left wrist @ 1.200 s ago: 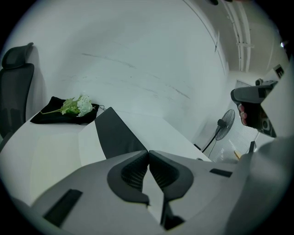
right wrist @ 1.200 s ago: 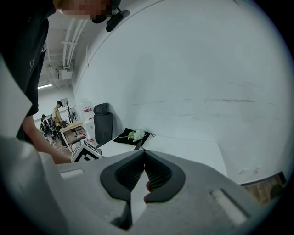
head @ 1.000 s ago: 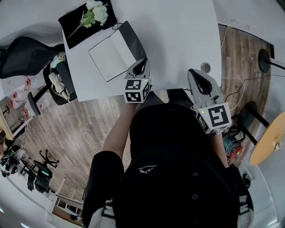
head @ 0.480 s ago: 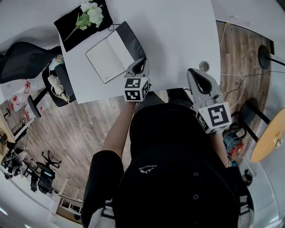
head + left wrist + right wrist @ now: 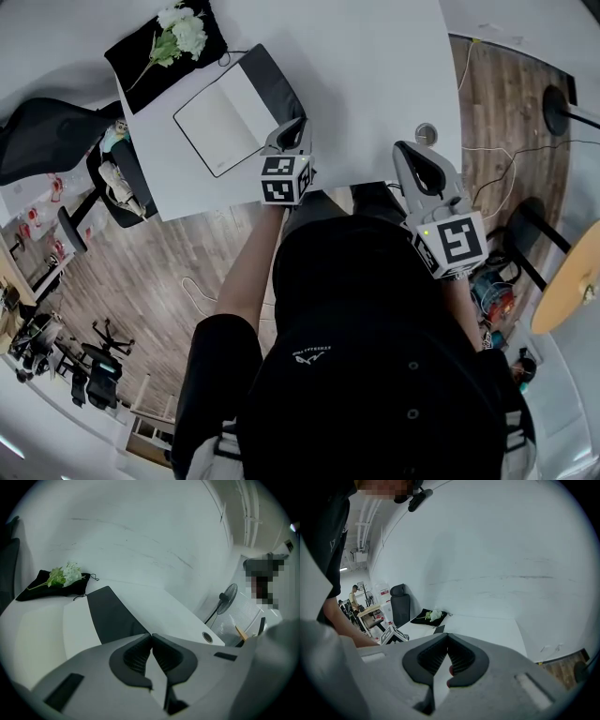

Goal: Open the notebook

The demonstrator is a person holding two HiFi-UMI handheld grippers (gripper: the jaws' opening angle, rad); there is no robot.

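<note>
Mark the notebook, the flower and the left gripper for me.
notebook (image 5: 225, 120), head view, on the white open page.
flower (image 5: 185, 30), head view, on the white blooms.
left gripper (image 5: 151, 635), left gripper view, where the tips of the closed fingers meet.

Black top (image 5: 375, 394), small white logo (image 5: 312, 354); grey left gripper (image 5: 296, 126) and right gripper (image 5: 411, 150) bear marker cubes (image 5: 284, 179).
</note>
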